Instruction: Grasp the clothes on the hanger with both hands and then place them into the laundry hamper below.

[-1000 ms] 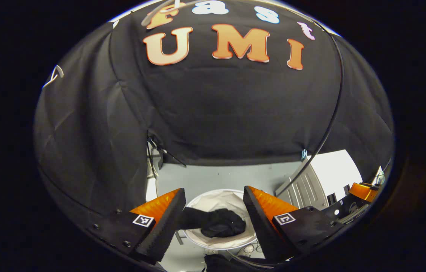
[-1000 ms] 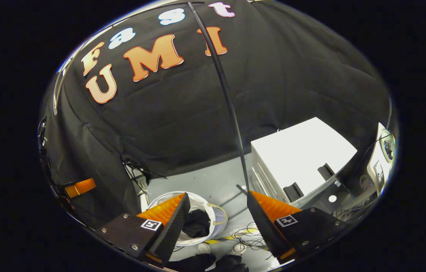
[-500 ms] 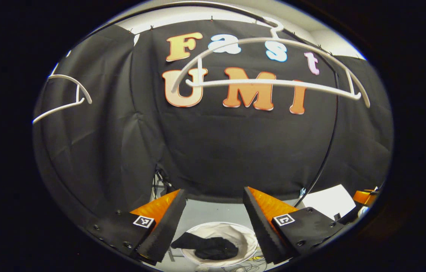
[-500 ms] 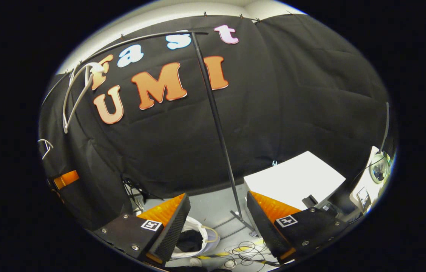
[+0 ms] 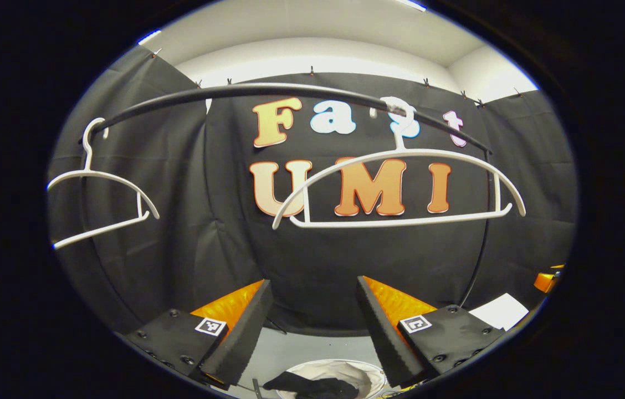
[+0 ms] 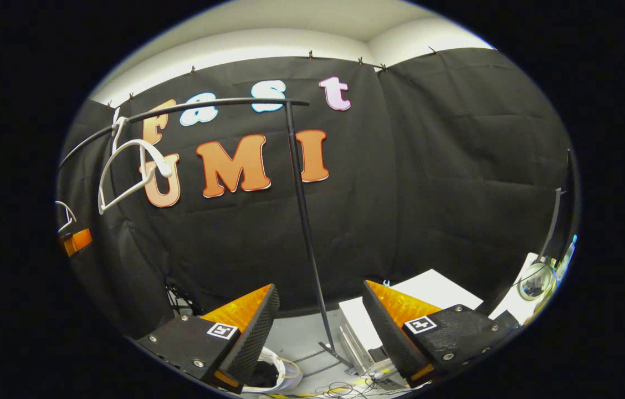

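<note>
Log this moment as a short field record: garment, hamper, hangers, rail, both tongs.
garment: dark cloth lying inside the hamper
hamper: white hamper on the floor below the rail
hangers: two white hangers, near hanger and far hanger, both bare
rail: black rail, carrying both hangers
left tongs: open, holding nothing
right tongs: open, holding nothing

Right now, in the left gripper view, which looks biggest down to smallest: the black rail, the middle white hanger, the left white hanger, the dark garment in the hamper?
1. Black rail
2. Middle white hanger
3. Left white hanger
4. Dark garment, partly cut off at the view's edge, lying in the hamper

Fisheye distortion and differing nearness make true sizes unsure.
</note>
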A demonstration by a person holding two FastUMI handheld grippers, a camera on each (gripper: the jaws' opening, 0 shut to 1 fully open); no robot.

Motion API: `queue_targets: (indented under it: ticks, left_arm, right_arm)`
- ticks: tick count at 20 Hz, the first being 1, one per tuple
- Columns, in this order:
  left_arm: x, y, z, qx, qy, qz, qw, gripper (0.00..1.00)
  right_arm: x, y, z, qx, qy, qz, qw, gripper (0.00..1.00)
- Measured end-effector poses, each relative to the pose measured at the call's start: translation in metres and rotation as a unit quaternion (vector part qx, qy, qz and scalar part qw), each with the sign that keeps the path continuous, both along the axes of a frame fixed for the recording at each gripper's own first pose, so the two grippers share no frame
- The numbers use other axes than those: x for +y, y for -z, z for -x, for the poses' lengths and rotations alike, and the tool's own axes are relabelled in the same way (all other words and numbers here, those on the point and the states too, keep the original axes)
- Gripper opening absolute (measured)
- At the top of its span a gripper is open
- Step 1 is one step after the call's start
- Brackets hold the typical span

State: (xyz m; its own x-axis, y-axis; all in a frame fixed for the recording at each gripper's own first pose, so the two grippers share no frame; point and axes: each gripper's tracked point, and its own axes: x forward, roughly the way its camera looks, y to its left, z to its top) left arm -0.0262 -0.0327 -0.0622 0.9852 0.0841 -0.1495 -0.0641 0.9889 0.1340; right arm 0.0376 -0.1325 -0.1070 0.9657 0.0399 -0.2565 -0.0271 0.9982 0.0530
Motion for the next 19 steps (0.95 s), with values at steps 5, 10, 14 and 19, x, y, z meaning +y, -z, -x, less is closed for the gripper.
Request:
queue_targets:
  ticks: [5,10,14,19]
  left_arm:
    - [0.008,-0.010,0.002,-0.017,-0.007,0.006,1.000,0.98]
    - [0.011,-0.014,-0.001,-0.027,-0.018,0.002,0.999,0.98]
    - [0.006,-0.017,-0.003,-0.031,-0.017,0.007,0.999,0.98]
    - [0.003,-0.023,-0.003,-0.038,-0.016,-0.004,0.999,0.98]
  right_arm:
    - [-0.002,-0.033,0.006,-0.047,-0.002,0.002,0.999,0.94]
    - [-0.002,-0.041,0.004,-0.065,0.000,-0.008,0.998,0.94]
    - [-0.004,-0.038,0.003,-0.066,0.001,-0.009,0.998,0.94]
    - [-0.003,-0.037,0.000,-0.067,-0.002,-0.005,0.998,0.94]
